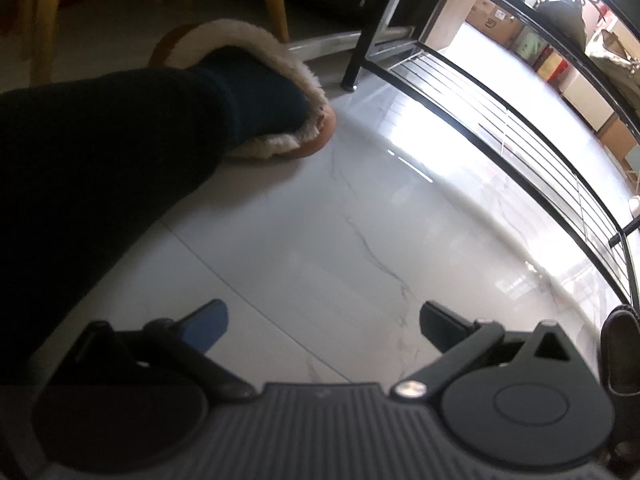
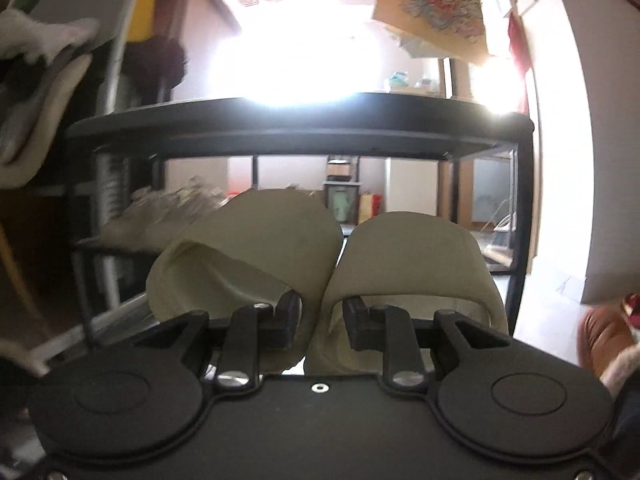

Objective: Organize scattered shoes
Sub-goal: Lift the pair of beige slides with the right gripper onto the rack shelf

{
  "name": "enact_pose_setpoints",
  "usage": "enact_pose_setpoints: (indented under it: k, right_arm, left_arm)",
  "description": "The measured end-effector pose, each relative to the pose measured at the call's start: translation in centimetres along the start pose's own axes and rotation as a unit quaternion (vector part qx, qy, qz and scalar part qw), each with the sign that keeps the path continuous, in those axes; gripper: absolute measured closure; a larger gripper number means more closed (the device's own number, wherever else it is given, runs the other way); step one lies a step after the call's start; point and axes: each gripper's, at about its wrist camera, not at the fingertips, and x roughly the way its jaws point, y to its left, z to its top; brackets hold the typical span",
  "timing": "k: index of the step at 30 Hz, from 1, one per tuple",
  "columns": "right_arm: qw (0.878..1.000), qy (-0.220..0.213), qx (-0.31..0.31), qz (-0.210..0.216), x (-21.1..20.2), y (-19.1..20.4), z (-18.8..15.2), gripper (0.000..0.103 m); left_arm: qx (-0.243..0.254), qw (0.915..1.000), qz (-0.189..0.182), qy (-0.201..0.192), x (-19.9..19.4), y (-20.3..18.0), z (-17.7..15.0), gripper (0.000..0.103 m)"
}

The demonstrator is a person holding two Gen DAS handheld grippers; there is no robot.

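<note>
My right gripper (image 2: 320, 320) is shut on a pair of beige slippers (image 2: 412, 256), pinching their inner sides together. It holds them up in front of a black metal shoe rack (image 2: 296, 120). My left gripper (image 1: 324, 324) is open and empty, low over the white marble floor (image 1: 320, 220). The shoe rack's wire bottom shelf (image 1: 500, 120) runs along the right of the left wrist view. A dark shoe (image 1: 620, 352) shows partly at the right edge of that view.
The person's foot in a brown fur-lined slipper (image 1: 256, 92) stands on the floor ahead-left of my left gripper, with yellow chair legs (image 1: 276, 0) behind. A brown fur-lined slipper (image 2: 604, 340) lies at the right. Boxes and bags stand beyond the rack.
</note>
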Motion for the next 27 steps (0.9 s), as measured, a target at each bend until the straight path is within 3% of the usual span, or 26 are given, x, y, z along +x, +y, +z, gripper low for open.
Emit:
enact_pose_setpoints:
  k: [5,13,17,21,27]
  right_arm:
    - [1.0,-0.005,-0.017,-0.025,7.0,-3.2,2.5,0.078]
    - [0.998,0.034,-0.034,-0.034,21.9,-5.3,4.1,0.074]
    - [0.997,0.037,-0.05,-0.037,26.1,-5.2,3.5,0.074]
    - [0.994,0.049,-0.092,-0.008,28.6,-5.0,2.8,0.075]
    - [0.989,0.062,-0.132,0.0,29.2,-6.7,0.9,0.074]
  left_arm:
    - [-0.001,0.9999,0.011,0.001,0.2,0.1,-0.1,0.001]
    - [-0.006,0.9995,0.027,0.017,1.2,-0.1,0.0,0.001]
    - [0.005,0.9995,0.025,0.018,1.6,-0.8,0.1,0.001]
    - [0.014,0.9993,0.026,0.025,2.0,-1.2,0.0,0.001]
    - [0.01,0.9987,0.027,0.042,2.6,-1.2,-0.2,0.001]
